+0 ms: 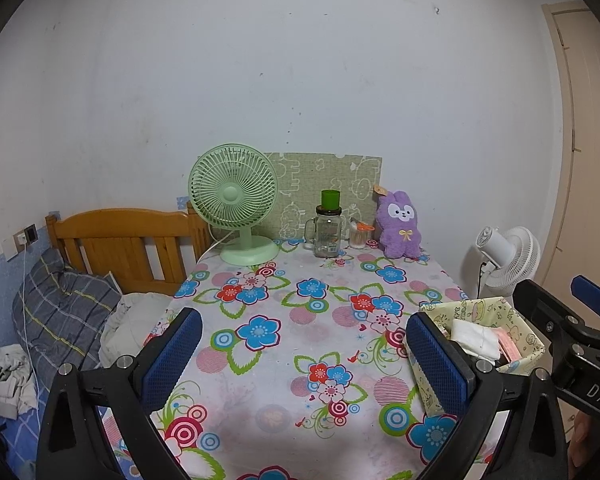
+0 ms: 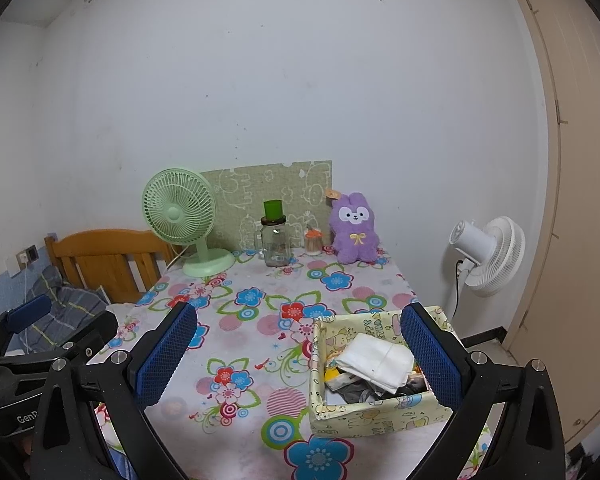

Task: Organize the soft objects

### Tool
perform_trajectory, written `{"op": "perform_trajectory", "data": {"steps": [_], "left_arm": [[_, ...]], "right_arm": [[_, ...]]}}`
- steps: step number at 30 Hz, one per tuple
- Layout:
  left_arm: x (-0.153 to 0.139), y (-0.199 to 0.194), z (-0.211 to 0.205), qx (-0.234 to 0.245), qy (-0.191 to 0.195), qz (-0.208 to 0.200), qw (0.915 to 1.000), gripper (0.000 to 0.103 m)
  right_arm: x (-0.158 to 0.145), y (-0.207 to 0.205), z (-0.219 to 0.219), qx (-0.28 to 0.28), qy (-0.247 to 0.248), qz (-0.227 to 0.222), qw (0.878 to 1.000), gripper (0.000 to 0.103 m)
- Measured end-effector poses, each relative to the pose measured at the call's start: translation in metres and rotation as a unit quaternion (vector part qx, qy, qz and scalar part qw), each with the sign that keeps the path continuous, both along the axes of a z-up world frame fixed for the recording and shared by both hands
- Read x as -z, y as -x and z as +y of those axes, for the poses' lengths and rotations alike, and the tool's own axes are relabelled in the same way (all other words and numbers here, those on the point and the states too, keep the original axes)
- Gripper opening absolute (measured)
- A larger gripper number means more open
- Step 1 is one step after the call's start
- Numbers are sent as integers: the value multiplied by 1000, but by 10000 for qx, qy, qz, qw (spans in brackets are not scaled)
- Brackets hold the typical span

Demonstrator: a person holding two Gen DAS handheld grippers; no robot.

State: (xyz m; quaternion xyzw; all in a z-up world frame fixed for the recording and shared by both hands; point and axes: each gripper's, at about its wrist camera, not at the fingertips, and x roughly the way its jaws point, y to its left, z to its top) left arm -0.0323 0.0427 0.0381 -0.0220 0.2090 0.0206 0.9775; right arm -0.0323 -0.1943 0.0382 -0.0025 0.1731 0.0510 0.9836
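A: Why's the box (image 2: 376, 412) at the near right corner of the table (image 2: 256, 344)?

B: Prob. so soft stuff drops straight in. A folded white cloth (image 2: 376, 360) lies on top, w/ darker fabric bits under it.

A: Tools?

B: Left tool (image 1: 304, 356) and right tool (image 2: 300, 356) both hover low over the table, fingers wide apart, nothing held. Ready to reach, I'd say.

A: What's left?

B: Purple plush bunny (image 1: 400, 224) sits upright at the far edge, beside the glass jar (image 1: 327, 232) and green fan (image 1: 236, 204), well apart from the box. Fluffy, should squash easily.
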Motion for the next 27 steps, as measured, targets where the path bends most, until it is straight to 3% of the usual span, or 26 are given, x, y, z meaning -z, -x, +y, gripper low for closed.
{"op": "perform_trajectory", "data": {"steps": [27], "left_arm": [[2, 0, 0, -11, -5, 24, 10000, 103]], "right_arm": [[5, -3, 1, 21, -8, 39, 10000, 103]]}}
